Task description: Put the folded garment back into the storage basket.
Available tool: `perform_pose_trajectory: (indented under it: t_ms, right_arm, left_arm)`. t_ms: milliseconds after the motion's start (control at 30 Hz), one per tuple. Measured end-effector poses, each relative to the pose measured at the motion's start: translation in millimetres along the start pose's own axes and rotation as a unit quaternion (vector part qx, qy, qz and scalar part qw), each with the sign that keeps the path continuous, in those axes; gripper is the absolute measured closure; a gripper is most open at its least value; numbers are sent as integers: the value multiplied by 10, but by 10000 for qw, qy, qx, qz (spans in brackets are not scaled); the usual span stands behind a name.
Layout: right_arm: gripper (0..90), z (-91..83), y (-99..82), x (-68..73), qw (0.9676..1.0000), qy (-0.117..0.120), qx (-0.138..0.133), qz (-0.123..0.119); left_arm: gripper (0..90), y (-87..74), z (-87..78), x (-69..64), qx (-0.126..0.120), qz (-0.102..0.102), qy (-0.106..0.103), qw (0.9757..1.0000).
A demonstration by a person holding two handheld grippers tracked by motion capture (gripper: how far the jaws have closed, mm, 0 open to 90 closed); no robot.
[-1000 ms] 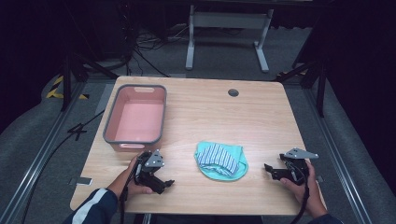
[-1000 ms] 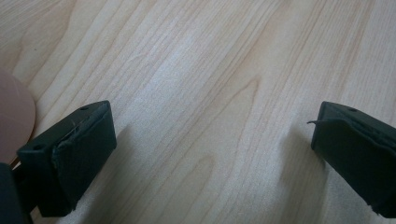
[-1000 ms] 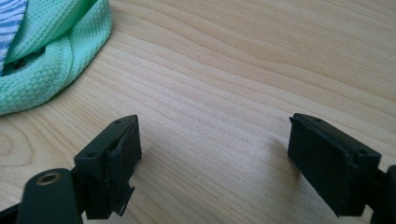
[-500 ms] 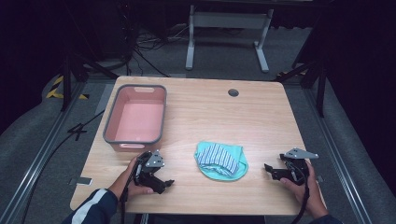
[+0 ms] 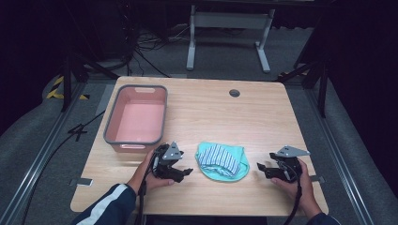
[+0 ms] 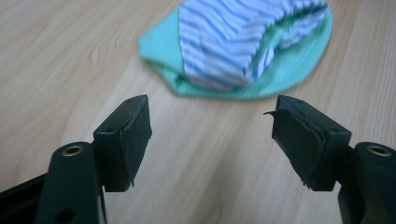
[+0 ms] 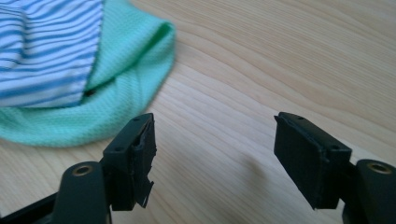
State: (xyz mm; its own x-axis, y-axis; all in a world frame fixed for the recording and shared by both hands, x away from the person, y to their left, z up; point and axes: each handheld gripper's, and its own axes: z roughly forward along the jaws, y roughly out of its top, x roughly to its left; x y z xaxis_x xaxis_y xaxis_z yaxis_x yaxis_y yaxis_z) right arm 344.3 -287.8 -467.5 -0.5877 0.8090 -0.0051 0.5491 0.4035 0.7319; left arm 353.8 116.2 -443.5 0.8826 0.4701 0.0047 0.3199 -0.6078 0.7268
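Note:
A folded cloth point(image 5: 222, 161), mint green outside with a blue-and-white striped inside, lies near the table's front edge between my two grippers. My left gripper point(image 5: 187, 173) rests on the table just left of it, open and empty; its own view looks at the cloth point(image 6: 243, 44) a short way beyond its jaws point(image 6: 212, 135). On the cloth's right, my right gripper point(image 5: 260, 168) stands open and empty too, pointing left at it. In the right gripper view the cloth point(image 7: 70, 74) fills the upper left, just past the left jaw, and the gripper point(image 7: 215, 154) holds nothing.
A pink basin point(image 5: 110, 123) with a grey rim stands empty at the table's left, just behind my left hand. A round cable hole point(image 5: 234, 93) sits at the back of the wooden table point(image 5: 263, 122). Dark floor and a metal frame lie beyond.

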Motion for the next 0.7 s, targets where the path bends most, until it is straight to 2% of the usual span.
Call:
perform_pose_trajectory:
  t_ms: [100,267,300,400,467,567,600,700]
  right_arm:
    - [314,43,68,63,9999,83,2,-71]
    - [334,150,234,148,9996,217,-23,-151]
    - [338,178,282,162,9995,272,-55,-129]
    - [358,256,405,207,9994,242,-83,-229]
    - [358,316,466,210,9995,251,-61,-190]
    - [358,375,520,217,9995,232,1,-191]
    - [363,410,546,218,9996,205,36,-184]
    - [375,534,596,216,9997,88,179,-170]
  left_arm:
    - [287,92,63,40,30,34,-45,10000]
    - [286,250,269,115,149,141,193,9996]
    - [275,264,305,142,94,80,195,9997]
    - [276,310,423,225,100,-70,223,9997]
    - [292,333,485,252,154,-11,324,9994]
    - [292,341,560,292,95,-13,402,9991]
    - [292,338,604,309,116,-5,503,9987]
    - [290,323,689,378,166,-144,444,9988]
